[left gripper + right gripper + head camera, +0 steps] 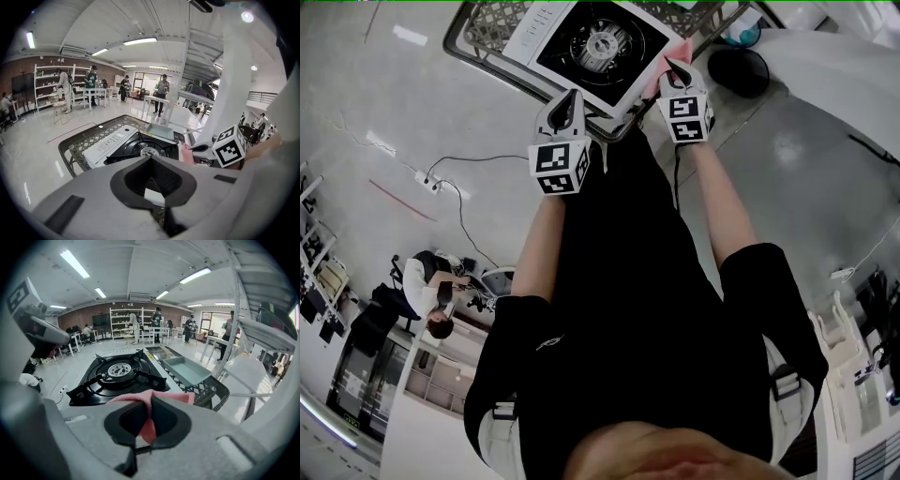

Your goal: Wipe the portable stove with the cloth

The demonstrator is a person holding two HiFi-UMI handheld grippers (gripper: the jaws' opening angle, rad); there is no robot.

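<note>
The portable stove (598,49), white with a black burner top, sits on a mesh-topped table (492,23). A pink cloth (149,401) is pinched in my right gripper (675,67), which is shut on it just over the stove's near right edge. The cloth (656,82) hangs against that edge. My left gripper (574,97) is shut with nothing in it and hovers at the stove's near left corner. In the left gripper view the stove (133,146) lies ahead, with the right gripper (206,149) and the cloth (188,153) to its right.
A shallow grey tray (188,370) lies on the table beside the stove. A dark round object (741,70) stands on the floor to the right, and cables (455,183) trail across the floor at left. Several people stand at benches far off.
</note>
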